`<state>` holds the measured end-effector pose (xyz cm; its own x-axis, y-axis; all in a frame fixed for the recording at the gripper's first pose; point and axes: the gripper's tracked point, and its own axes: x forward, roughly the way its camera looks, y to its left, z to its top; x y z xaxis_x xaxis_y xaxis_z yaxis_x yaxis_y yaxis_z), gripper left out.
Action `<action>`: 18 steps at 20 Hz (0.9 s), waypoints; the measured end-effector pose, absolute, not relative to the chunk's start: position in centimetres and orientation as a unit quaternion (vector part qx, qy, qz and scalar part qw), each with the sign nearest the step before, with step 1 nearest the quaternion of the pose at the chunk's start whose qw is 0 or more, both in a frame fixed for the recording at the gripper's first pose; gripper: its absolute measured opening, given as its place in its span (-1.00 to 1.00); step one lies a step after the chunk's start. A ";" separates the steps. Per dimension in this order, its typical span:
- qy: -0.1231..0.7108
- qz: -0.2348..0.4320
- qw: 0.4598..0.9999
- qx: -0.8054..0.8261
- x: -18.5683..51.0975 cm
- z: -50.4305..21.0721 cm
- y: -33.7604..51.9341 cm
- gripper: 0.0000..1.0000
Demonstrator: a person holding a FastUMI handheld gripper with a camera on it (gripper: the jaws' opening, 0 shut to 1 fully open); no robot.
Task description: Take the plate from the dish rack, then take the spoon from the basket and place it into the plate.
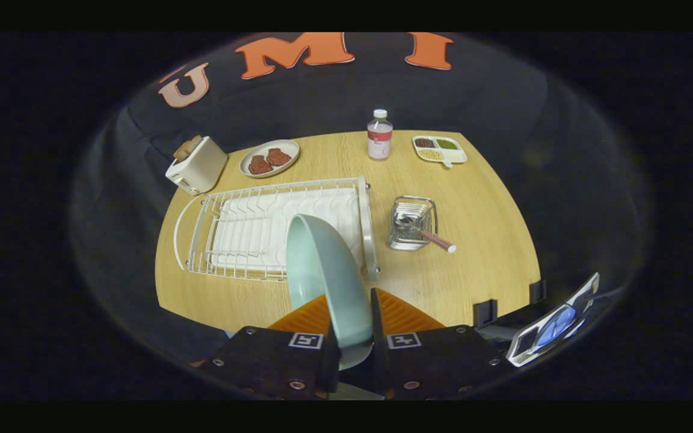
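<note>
Item 1: plate (322, 270). Pale blue-green, shallow, with a raised rim. Held on edge, upright, lifted clear of the dish rack (274, 231) and hanging over its near right corner. The gripper (352, 322) has its two fingers pressed onto the plate's near rim, one against each face, so the jaws are pinching the plate.

Handling, as judged: stiff, probably glazed or smooth plastic, so likely slippery at the rim; breakable if ceramic. A rim pinch leaves most of the plate's weight ahead of the fingers, so it may swing or slide if tilted fast. Best set down flat on bare table (485, 198) before release.

Item 2: spoon (428, 234). Lies in the small clear basket (412, 222), right of the rack, its bowl inside and its reddish handle sticking out over the near right edge. Light, stiff, thin; the protruding handle looks like the easiest place to take hold.

Item 3: other table stock, far side. Toaster (197, 165) at far left; plate of food (269, 158) beside it; bottle (379, 135); divided tray (440, 149) at far right.
</note>
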<state>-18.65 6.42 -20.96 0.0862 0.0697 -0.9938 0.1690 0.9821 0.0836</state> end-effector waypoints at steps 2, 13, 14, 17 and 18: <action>0.682 -0.031 0.723 0.099 -20.3 -22.2 6.4 -0.52; 0.703 0.005 0.689 0.176 -26.0 -27.1 8.4 -0.52; 0.706 0.010 0.686 0.173 -26.5 -27.6 8.5 -0.52; 0.713 0.017 0.681 0.165 -27.5 -29.3 8.1 -0.52; 0.712 0.018 0.682 0.164 -27.8 -29.7 7.9 -0.52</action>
